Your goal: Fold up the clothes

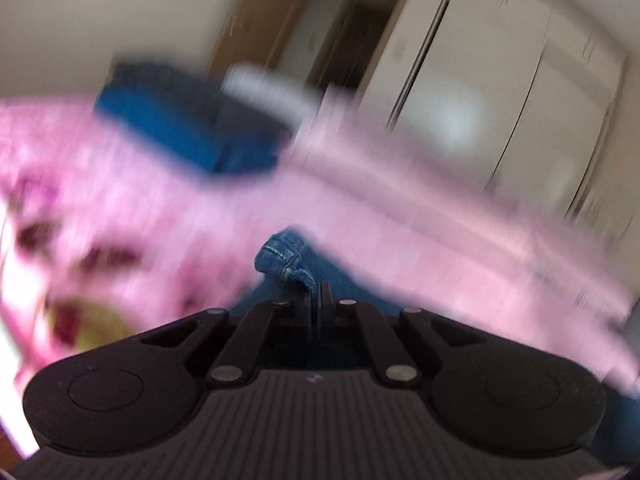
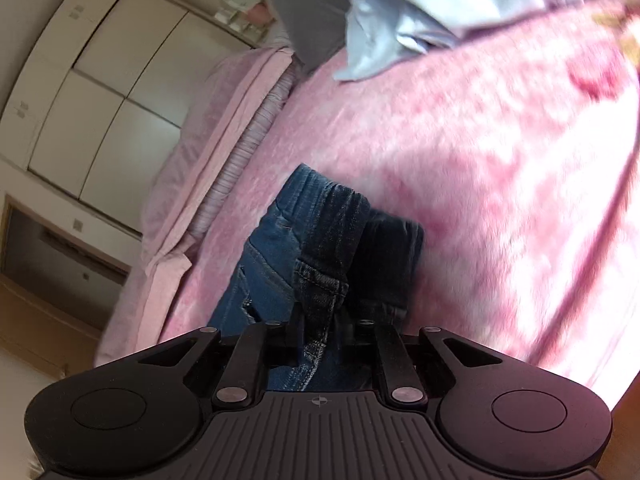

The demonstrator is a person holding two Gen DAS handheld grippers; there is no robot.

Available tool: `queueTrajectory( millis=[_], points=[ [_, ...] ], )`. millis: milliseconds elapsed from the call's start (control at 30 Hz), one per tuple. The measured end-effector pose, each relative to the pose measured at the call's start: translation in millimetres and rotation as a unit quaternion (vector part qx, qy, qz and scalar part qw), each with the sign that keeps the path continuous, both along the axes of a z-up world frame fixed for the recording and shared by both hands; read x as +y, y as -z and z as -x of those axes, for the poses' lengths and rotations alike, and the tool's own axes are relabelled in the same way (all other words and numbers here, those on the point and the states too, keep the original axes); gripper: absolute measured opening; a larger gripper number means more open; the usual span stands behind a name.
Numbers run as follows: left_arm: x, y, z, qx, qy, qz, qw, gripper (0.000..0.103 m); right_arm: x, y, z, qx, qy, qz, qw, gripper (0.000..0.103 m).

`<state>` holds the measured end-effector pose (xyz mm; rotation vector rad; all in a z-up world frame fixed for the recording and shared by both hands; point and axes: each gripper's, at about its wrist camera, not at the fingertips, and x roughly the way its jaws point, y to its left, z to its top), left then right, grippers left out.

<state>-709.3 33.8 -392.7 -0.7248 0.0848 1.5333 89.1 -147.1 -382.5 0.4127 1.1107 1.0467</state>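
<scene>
A pair of blue denim jeans [image 2: 320, 240] lies bunched on the pink fluffy blanket [image 2: 460, 160] of a bed. In the right wrist view my right gripper [image 2: 320, 320] is shut on a dark stitched fold of the denim near the waistband. The left wrist view is blurred. There my left gripper [image 1: 316, 296] has its fingers pressed together, and a stitched hem corner of the jeans [image 1: 286, 258] sticks up from between the tips, above the blanket [image 1: 400, 220].
A blue folded item [image 1: 180, 128] and a white one [image 1: 268, 88] rest on the far part of the bed. A pale blue satin cloth [image 2: 420, 12] and a grey cushion [image 2: 312, 12] lie at the head. White wardrobe doors [image 2: 100, 92] and a doorway [image 1: 332, 28] stand beyond.
</scene>
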Motion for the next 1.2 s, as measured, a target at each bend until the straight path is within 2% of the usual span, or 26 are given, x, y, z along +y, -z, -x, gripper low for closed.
queueTrajectory(
  millis=[33, 133, 267, 400, 500, 600, 767, 833, 867, 900, 933, 1033, 1100, 1200],
  points=[
    [-5.0, 4.4, -0.3, 0.000, -0.004, -0.003, 1.0000, 0.004, 1.7, -0.3, 0.4, -0.004, -0.001, 0.009, 1.000, 0.011],
    [-10.9, -11.3, -1.9, 0.005, -0.005, -0.027, 0.9996, 0.003, 5.1, -2.1, 1.3, -0.009, -0.004, 0.025, 1.000, 0.011],
    [-1.3, -23.1, -4.3, 0.035, 0.010, -0.049, 0.9982, 0.004, -1.0, -22.2, 5.7, -0.030, -0.019, -0.012, 0.999, 0.011],
    [1.6, 0.3, -5.7, 0.037, -0.004, -0.021, 0.9991, 0.004, 2.8, 3.3, 5.2, -0.020, -0.025, 0.029, 0.999, 0.010],
    [-0.2, 7.2, -8.5, 0.038, -0.015, -0.012, 0.9991, 0.004, -0.6, 8.5, 3.0, -0.001, -0.011, 0.011, 1.000, 0.011],
    [3.2, 6.2, -9.9, 0.045, -0.015, -0.002, 0.9989, 0.006, -3.0, -3.4, 5.4, -0.026, -0.018, -0.002, 0.999, 0.011],
    [-9.7, -12.8, -14.1, 0.055, -0.037, 0.028, 0.9974, 0.009, 0.0, -3.5, 13.4, -0.055, -0.035, 0.024, 0.998, 0.011],
    [-23.3, -26.0, -22.4, 0.074, -0.048, 0.034, 0.9955, 0.012, -3.7, -16.6, 22.8, -0.078, -0.030, 0.038, 0.996, 0.016],
    [-29.4, -31.5, -27.2, 0.076, -0.043, 0.033, 0.9957, 0.012, -5.4, -24.8, 29.7, -0.104, -0.022, 0.056, 0.993, 0.020],
    [-33.0, -36.4, -35.4, 0.074, -0.028, 0.030, 0.9964, 0.012, -7.0, -33.5, 37.3, -0.133, -0.011, 0.079, 0.988, 0.031],
    [-35.8, -41.2, -45.1, 0.073, -0.010, 0.026, 0.9970, 0.012, -9.1, -43.2, 46.2, -0.173, 0.005, 0.100, 0.980, 0.032],
    [-35.9, -52.8, -84.0, 0.067, 0.061, 0.013, 0.9958, 0.012, -9.9, -64.4, 68.6, -0.270, 0.013, 0.099, 0.958, 0.032],
    [-26.3, -55.4, -122.4, 0.056, 0.131, 0.006, 0.9898, 0.012, -2.9, -72.1, 78.7, -0.294, -0.020, 0.074, 0.953, 0.032],
    [-14.1, -52.7, -194.2, 0.061, 0.232, -0.008, 0.9708, 0.012, 22.7, -64.9, 89.7, -0.299, -0.076, 0.077, 0.948, 0.032]
  ],
)
